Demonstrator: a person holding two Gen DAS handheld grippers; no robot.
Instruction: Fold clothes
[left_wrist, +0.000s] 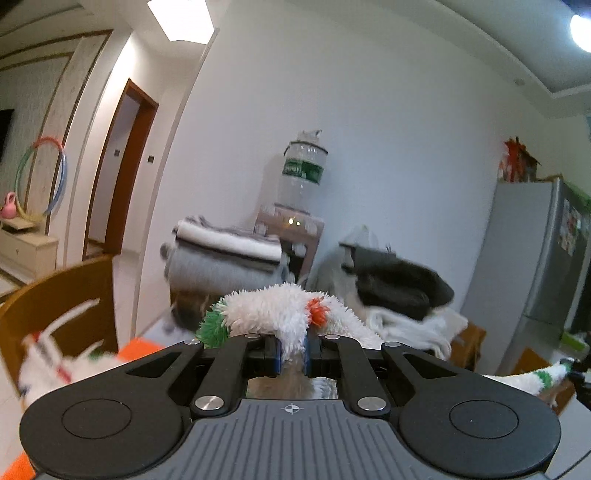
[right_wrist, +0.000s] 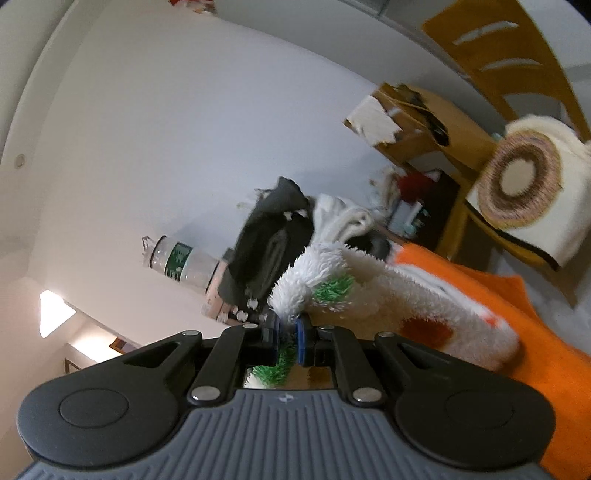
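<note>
A white fluffy garment (left_wrist: 273, 314) with green and orange tufts is held up in the air. My left gripper (left_wrist: 293, 352) is shut on one fold of it, the fleece bulging out above the blue pads. My right gripper (right_wrist: 289, 338) is shut on another part of the same fluffy garment (right_wrist: 388, 295), which trails away to the right over an orange cloth (right_wrist: 517, 332). In the left wrist view a far end of the garment shows at the right edge, and another blurred piece hangs at the lower left.
Behind stand a stack of folded grey and white clothes (left_wrist: 225, 254), a heap of dark and white clothes (left_wrist: 399, 291), a water dispenser (left_wrist: 301, 192), a fridge (left_wrist: 532, 258) and a wooden chair (left_wrist: 62, 306). A chair with a round-patterned cushion (right_wrist: 524, 181) is at the right.
</note>
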